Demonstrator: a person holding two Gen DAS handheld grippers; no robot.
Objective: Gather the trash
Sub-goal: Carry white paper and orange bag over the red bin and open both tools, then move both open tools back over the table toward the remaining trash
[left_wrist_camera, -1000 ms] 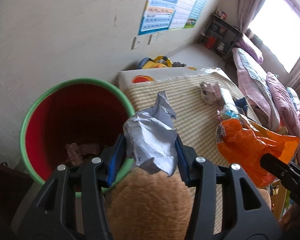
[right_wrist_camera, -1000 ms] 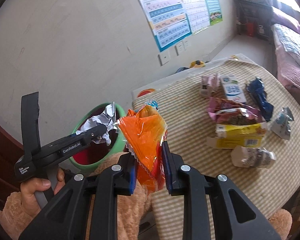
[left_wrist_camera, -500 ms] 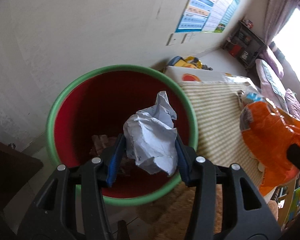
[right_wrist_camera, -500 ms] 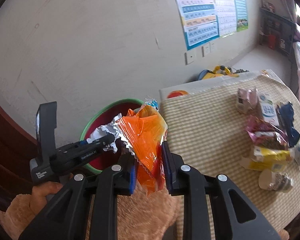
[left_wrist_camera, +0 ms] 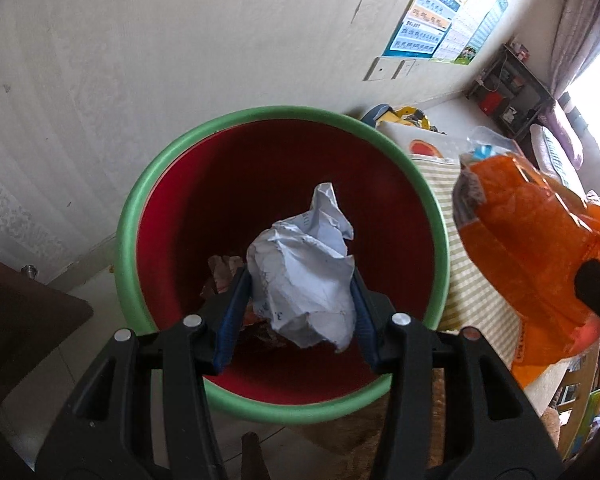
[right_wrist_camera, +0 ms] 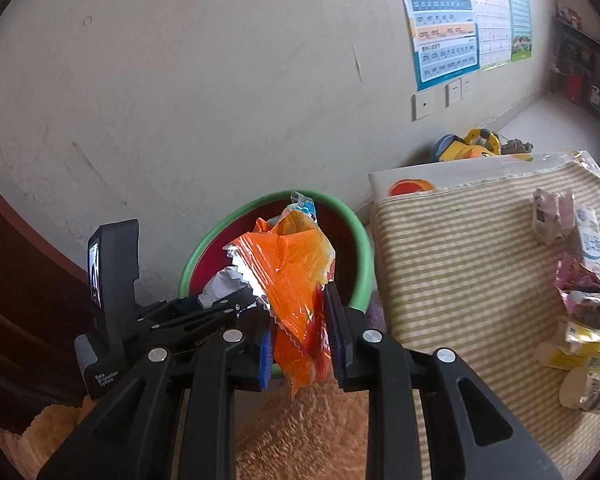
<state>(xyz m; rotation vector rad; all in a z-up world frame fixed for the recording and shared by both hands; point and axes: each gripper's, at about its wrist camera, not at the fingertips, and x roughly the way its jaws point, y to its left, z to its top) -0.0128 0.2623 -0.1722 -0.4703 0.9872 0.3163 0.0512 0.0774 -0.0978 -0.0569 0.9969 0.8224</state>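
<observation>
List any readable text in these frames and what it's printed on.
"Data Acquisition System": white print on the base of the left tongs, seen from the right wrist view.
"GenRobot.AI": along the arm of the same tongs, partly hidden, so only a likely reading.
Wall posters: rows of print, too small to read.
Crumpled paper: faint marks, unreadable.
Orange wrapper: print creased, unreadable.
Cartons on the striped cloth: blurred.

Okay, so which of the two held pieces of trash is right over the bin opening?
The crumpled white paper in the left tongs: the bin's red interior surrounds it. The orange wrapper sits off by the rim.
</observation>
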